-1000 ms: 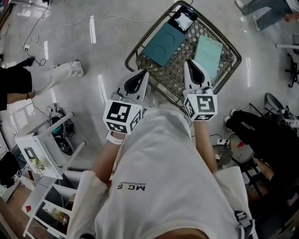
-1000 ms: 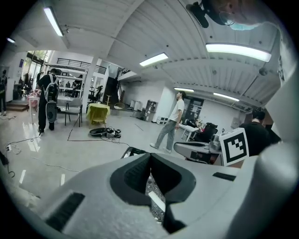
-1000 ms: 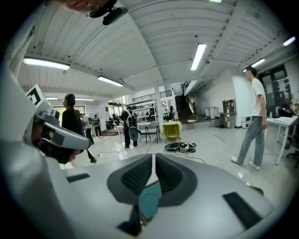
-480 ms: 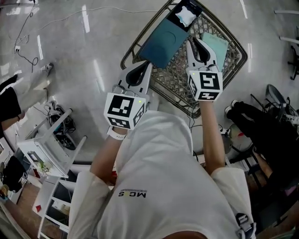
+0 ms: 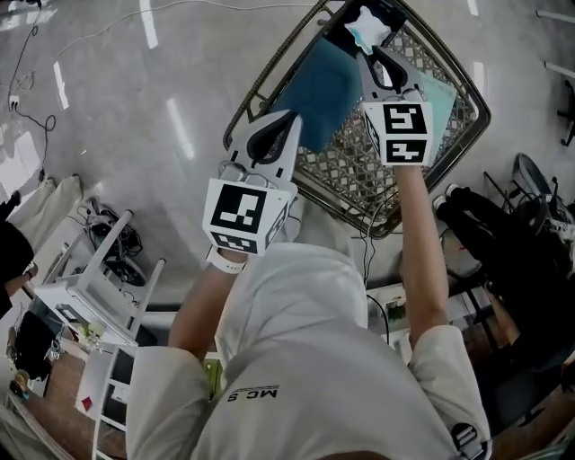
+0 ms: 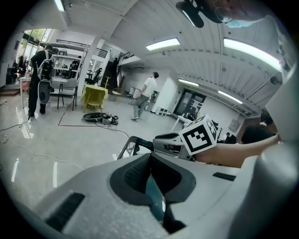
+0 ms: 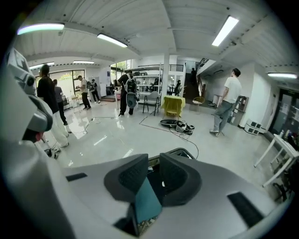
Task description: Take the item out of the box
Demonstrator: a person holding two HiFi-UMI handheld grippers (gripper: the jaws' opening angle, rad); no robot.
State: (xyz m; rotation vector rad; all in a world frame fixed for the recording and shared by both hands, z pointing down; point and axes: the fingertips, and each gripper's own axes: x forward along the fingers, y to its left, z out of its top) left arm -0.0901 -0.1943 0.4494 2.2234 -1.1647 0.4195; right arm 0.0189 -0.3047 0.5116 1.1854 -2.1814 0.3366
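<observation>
Glossy grey floor (image 5: 135, 108), wire basket (image 5: 467, 135), teal pack (image 5: 323, 90) gripped from two sides.
Nearest, the shirt (image 5: 296, 359) print reads "MC S". The left gripper (image 5: 286, 121) has its jaws closed on the pack's near left edge, and the right gripper (image 5: 364, 58), farther right, pinches its right edge. The pack sits at the basket's left side. A pale green sheet (image 5: 442, 94) lies right, a white bundle (image 5: 368, 22) at the far end.
</observation>
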